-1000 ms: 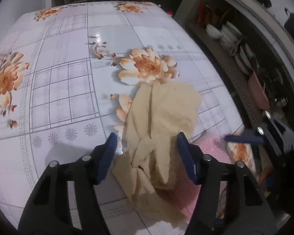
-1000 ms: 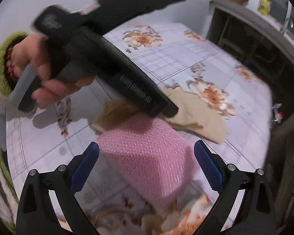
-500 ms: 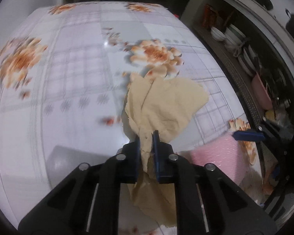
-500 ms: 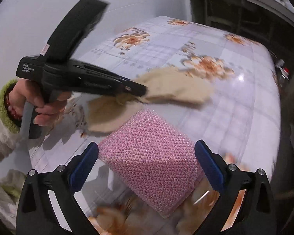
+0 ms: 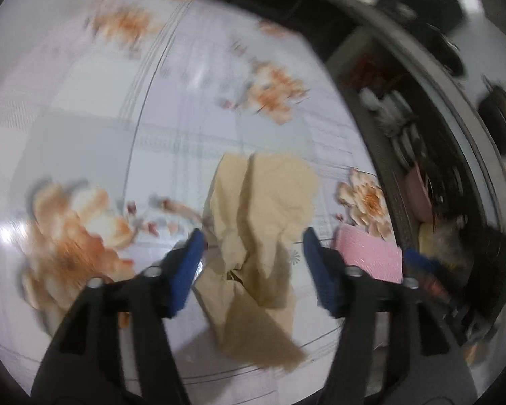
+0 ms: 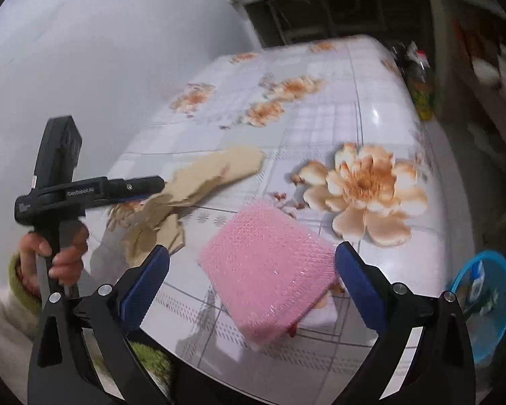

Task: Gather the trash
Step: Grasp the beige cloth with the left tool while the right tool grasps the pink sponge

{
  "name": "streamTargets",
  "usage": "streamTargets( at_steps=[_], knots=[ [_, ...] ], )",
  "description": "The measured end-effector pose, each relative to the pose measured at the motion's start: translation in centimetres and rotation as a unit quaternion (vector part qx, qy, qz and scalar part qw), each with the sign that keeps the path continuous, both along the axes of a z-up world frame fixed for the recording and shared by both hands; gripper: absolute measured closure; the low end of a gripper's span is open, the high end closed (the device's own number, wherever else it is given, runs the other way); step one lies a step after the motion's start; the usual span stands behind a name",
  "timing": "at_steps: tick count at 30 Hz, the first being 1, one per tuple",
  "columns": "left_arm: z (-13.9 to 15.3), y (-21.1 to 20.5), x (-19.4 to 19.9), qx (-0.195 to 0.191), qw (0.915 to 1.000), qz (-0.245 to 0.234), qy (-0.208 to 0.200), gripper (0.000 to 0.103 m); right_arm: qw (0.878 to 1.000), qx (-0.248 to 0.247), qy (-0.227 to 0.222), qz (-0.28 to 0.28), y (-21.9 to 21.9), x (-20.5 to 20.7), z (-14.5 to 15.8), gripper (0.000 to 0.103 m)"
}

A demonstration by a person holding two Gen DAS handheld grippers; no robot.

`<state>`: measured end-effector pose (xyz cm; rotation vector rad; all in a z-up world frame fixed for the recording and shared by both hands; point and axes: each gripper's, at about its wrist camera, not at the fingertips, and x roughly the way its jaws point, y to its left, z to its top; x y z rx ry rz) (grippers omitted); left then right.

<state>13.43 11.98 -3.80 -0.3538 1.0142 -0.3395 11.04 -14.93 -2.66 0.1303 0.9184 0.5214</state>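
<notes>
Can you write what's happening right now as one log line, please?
left gripper: jaws just been opening, tan paper between them, unpinched | right gripper: open, pink bubble wrap between its jaws, ungripped | surface: floral table

I am working in a home kitchen or dining corner. The counter (image 6: 371,108) carries a glossy wipe-clean cover printed with orange flowers and a grey grid. Beside it, in the left wrist view, I see an open shelf unit (image 5: 404,128) stacked with white bowls (image 5: 393,114) and other crockery, too blurred to sort. A plain white wall (image 6: 101,67) borders the counter. A bottle (image 6: 421,87) stands past its far edge, and a blue basket (image 6: 485,303) sits low beside it.
</notes>
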Motion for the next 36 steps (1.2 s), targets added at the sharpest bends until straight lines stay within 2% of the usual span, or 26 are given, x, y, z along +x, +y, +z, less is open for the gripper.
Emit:
streamTargets(
  at_steps=[2,3,5,8,10,12,16,22,28,33,36],
  knots=[
    [1.2,-0.5,-0.8,0.021,0.9978,-0.049,-0.039,0.033,0.999,-0.017,-0.028,0.036,0.5,-0.5,0.9,0.007],
    [1.8,-1.0,-1.3,0.039,0.9939,-0.086,-0.057,0.031,0.998,-0.026,-0.038,0.051,0.7,-0.6,1.0,0.007],
    [2.0,-1.9,-1.7,0.077,0.9858,-0.126,-0.080,0.028,0.995,-0.044,-0.043,0.076,1.1,-0.6,1.0,0.006],
    [1.0,-2.8,-1.4,0.137,0.9762,-0.150,-0.075,0.027,0.990,-0.083,-0.038,0.103,1.8,0.4,-0.1,0.006],
    [0.1,-2.9,-0.9,0.147,0.9765,-0.146,-0.060,0.027,0.989,-0.095,-0.030,0.114,2.2,1.0,-0.9,0.006],
    [-0.8,-2.8,-0.1,0.141,0.9808,-0.131,-0.032,0.028,0.987,-0.099,-0.019,0.125,2.6,1.8,-1.8,0.006],
    [-1.9,-2.2,0.9,0.122,0.9877,-0.099,0.004,0.039,0.986,-0.103,-0.002,0.131,3.1,3.2,-3.4,0.006],
    [-2.1,-2.4,1.1,0.129,0.9900,-0.056,0.008,0.051,0.991,-0.075,0.024,0.112,3.0,4.1,-4.4,0.006],
    [-2.2,-3.8,0.8,0.182,0.9814,-0.060,-0.017,0.066,0.991,-0.100,0.028,0.080,3.2,3.2,-4.0,0.007],
    [-2.3,-5.3,-0.1,0.226,0.9708,-0.070,-0.041,0.076,0.992,-0.109,0.035,0.051,3.2,2.4,-4.1,0.013],
    [-2.2,-5.9,-0.5,0.227,0.9700,-0.072,-0.047,0.083,0.993,-0.106,0.037,0.036,3.0,2.4,-4.1,0.018]
  ],
)
